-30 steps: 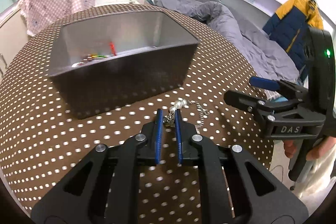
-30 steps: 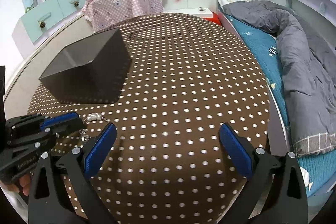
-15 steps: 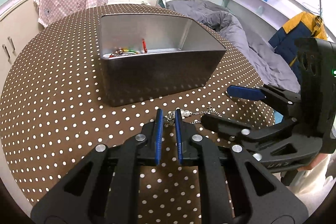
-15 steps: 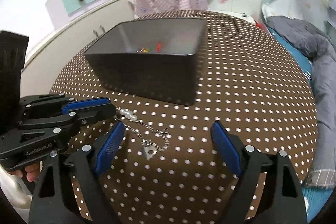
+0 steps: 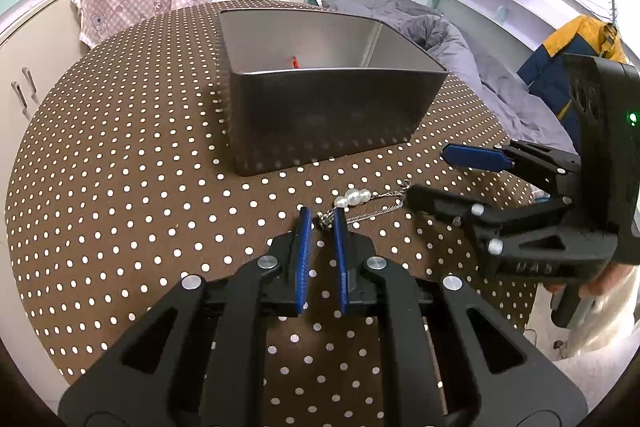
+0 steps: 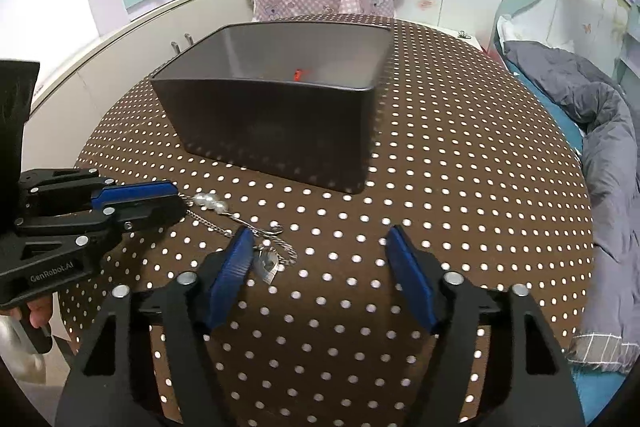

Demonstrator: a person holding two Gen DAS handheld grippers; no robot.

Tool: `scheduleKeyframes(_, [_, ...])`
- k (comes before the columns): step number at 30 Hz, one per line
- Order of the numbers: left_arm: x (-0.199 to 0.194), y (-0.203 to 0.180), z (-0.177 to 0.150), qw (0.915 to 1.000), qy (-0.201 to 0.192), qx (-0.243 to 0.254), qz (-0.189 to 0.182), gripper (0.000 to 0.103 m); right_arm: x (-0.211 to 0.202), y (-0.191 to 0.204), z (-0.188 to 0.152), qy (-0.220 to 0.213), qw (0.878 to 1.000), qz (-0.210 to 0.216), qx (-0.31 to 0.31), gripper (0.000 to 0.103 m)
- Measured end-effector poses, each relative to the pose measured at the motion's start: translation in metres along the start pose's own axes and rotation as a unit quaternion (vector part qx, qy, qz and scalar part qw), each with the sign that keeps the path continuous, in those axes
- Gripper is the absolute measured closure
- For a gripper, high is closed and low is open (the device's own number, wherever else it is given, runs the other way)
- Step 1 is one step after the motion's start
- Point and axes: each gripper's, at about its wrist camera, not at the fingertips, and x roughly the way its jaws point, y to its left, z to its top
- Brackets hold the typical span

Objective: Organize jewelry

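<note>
Sideways between your tools lies a silver chain bracelet with three pearls [image 5: 362,203]; your left hand-held gripper [image 5: 320,217] pinches one end, your right hand-held gripper [image 6: 322,241] is spread, hiding the far end.

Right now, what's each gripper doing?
Left gripper: shut on the pearl chain bracelet.
Right gripper: open, holding nothing.

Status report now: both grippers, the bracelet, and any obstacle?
Left gripper shut on pearl chain bracelet, chain trailing on polka-dot tablecloth. Right gripper open beside chain's free end. Grey box ahead, path clear.
</note>
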Motion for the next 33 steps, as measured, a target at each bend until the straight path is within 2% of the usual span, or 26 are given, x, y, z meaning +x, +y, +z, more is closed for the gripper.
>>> scheduleKeyframes(5, [0.001, 0.003, 0.003, 1.0000, -0.001, -0.005, 0.004, 0.091, -0.001, -0.005, 0.001, 0.001, 1.000, -0.008, 0.009, 0.053])
scheduleKeyframes(8, [0.000, 0.005, 0.003, 0.9999, -0.001, -0.002, 0.011, 0.091, -0.003, -0.010, 0.001, 0.001, 1.000, -0.015, 0.015, 0.054])
scheduleKeyframes(14, [-0.001, 0.002, 0.003, 1.0000, 0.001, 0.007, 0.002, 0.091, -0.006, -0.017, 0.001, 0.008, 0.999, -0.028, 0.019, 0.054])
scheduleKeyframes(22, [0.008, -0.012, 0.009, 0.9994, 0.009, 0.028, -0.020, 0.091, -0.006, -0.019, 0.002, 0.010, 0.999, -0.022, 0.025, 0.052])
scheduleKeyframes(33, [0.009, -0.030, 0.010, 0.9970, -0.007, 0.077, -0.010, 0.091, -0.007, -0.022, 0.000, 0.009, 1.000, -0.016, 0.025, 0.051])
